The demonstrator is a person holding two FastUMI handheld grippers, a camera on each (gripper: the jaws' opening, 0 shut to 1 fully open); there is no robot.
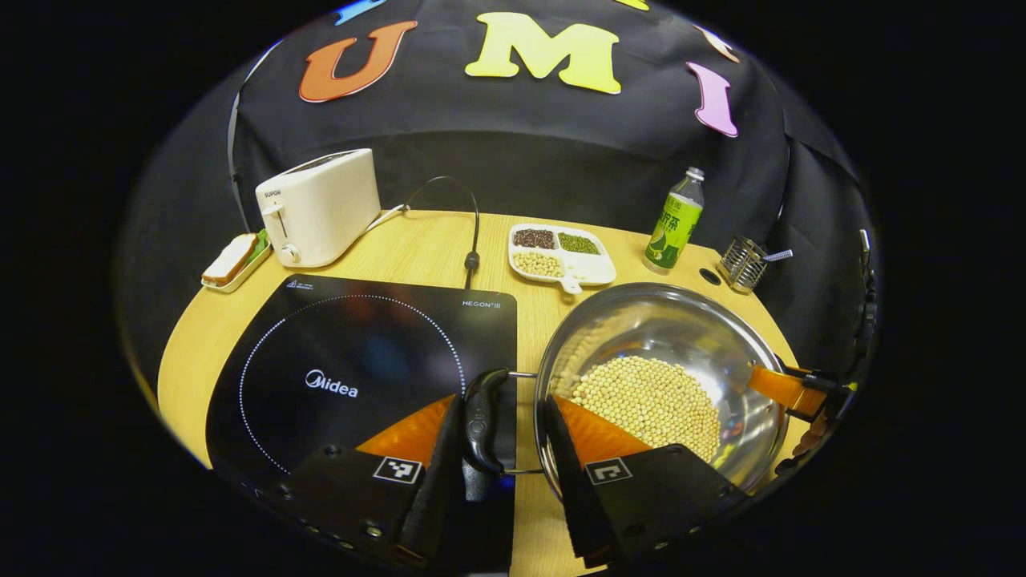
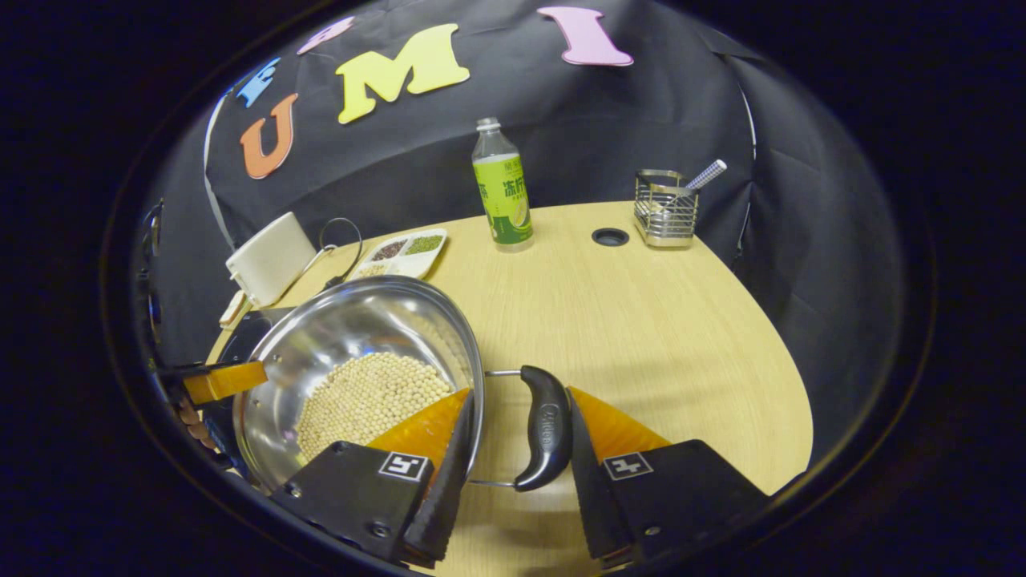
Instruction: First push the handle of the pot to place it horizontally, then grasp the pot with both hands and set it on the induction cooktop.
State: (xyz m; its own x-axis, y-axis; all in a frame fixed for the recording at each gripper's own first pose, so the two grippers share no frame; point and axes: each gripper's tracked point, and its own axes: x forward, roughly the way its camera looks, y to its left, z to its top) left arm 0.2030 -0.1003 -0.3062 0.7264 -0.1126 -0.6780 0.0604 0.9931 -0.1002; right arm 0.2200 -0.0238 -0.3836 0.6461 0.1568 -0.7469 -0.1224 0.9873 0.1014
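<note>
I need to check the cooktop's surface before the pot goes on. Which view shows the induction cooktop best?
The left gripper view: the induction cooktop lies nearly whole beside the pot. The right gripper view catches just a dark sliver behind the pot.

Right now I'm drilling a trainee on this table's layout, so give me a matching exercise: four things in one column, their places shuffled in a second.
Things:
1. cream plastic toaster
2. green-labelled drink bottle
3. shiny steel pot holding pale beans
4. white divided dish of grains

Places (left gripper view):
A. right of the black induction cooktop
B. far left, behind the cooktop
C. far right, by the wire-mesh holder
D. middle back, behind the pot

Pairs: 1-B, 2-C, 3-A, 4-D
</note>
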